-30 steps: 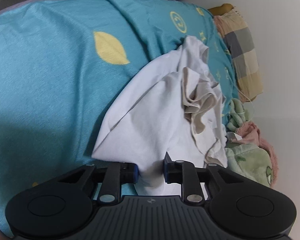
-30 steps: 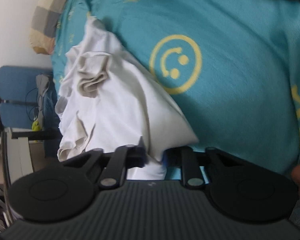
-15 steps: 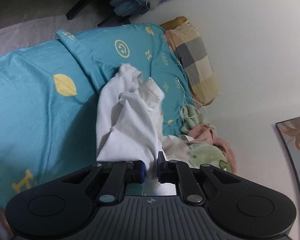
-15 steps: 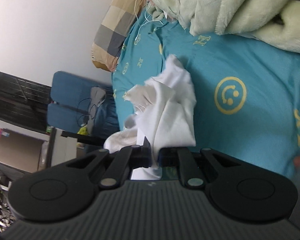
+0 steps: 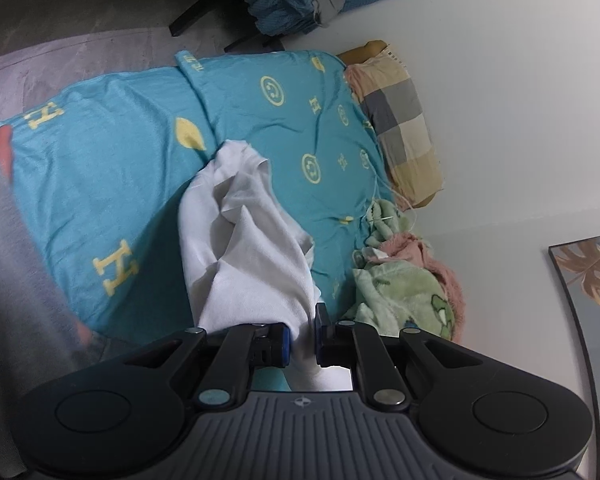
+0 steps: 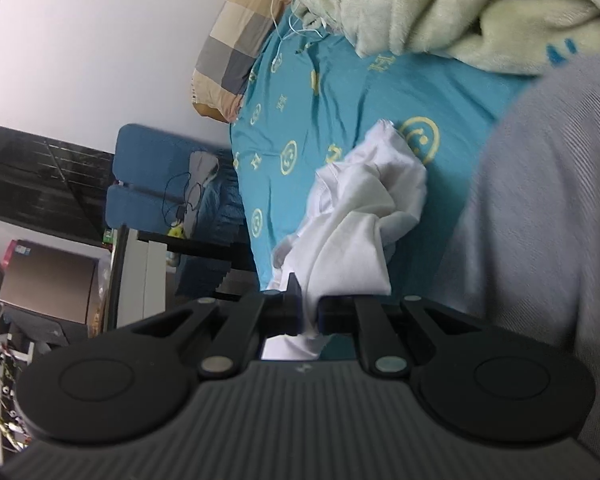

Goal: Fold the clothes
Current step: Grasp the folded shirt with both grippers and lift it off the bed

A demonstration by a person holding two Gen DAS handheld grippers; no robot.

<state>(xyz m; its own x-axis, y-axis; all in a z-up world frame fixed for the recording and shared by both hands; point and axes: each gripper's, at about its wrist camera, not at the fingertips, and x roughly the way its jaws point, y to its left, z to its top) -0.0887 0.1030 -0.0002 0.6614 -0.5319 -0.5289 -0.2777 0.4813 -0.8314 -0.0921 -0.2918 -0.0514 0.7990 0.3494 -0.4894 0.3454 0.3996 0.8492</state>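
White cotton garment [image 5: 248,248], bunched and creased, hanging over the teal bedspread [image 5: 100,184] with its far end at 12 o'clock trailing near the sheet. Left gripper [image 5: 301,334], at 6 o'clock in its view, pinches one edge of the cloth between its jaws; right gripper [image 6: 309,312] likewise clamps another edge. Checked pillow [image 5: 400,120] lies at 2 o'clock against the wall, a green plush blanket [image 5: 396,292] at 4 o'clock beside the garment. Judged progress: early; the garment is lifted but not spread flat, and no fold is visible, so flattening and all folding remain
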